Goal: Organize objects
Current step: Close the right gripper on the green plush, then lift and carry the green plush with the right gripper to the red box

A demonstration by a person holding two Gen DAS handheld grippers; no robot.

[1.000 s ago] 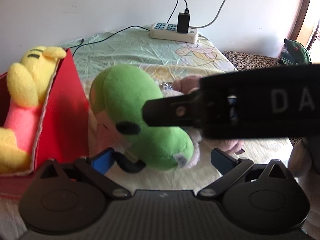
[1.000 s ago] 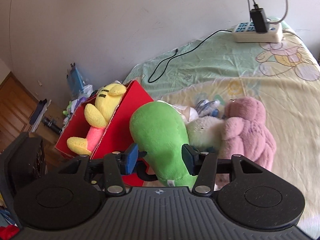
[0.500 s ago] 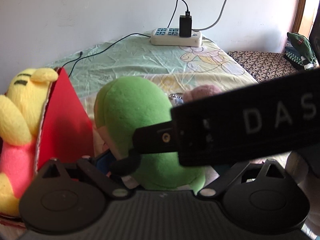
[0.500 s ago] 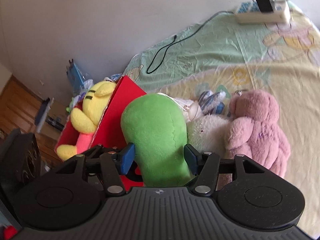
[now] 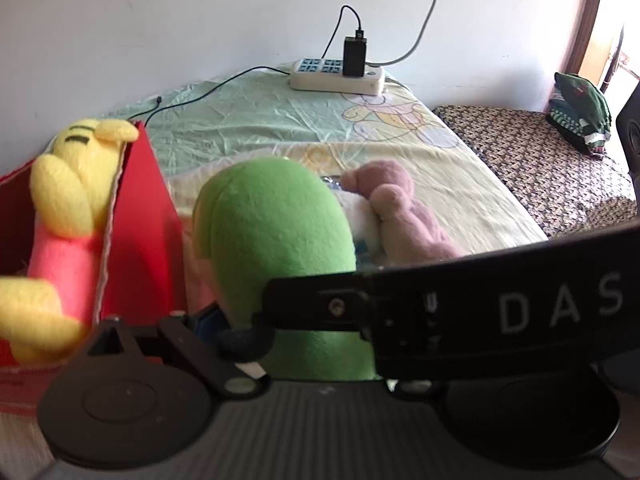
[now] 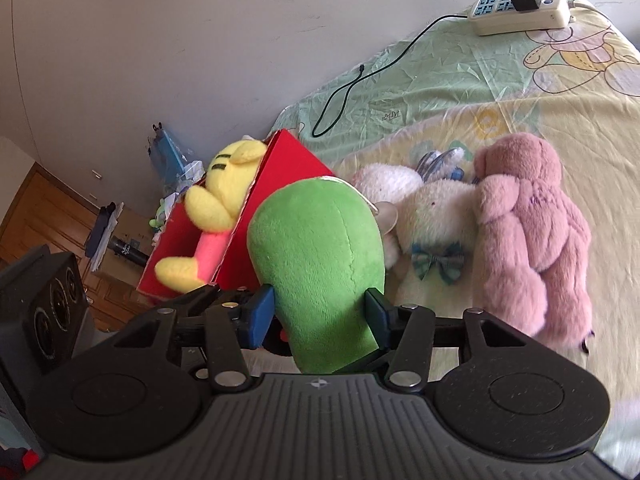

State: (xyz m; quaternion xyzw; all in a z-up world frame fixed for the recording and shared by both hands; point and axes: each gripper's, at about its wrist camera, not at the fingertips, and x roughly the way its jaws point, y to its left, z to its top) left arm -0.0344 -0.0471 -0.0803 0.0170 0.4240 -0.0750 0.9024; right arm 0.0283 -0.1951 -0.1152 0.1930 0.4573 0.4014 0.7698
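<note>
I see a green plush toy, a pink bear, a white bunny, a yellow toy in a red box, and a green-and-yellow cartoon sheet.

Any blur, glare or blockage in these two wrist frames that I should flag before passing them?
Left wrist view: the other gripper's black bar crosses close and soft-focused, hiding much of the green plush; the doorway at right is blown out. Right wrist view: sharper, fisheye bends the wall; the pink bear is slightly smeared at its lower edge.
</note>
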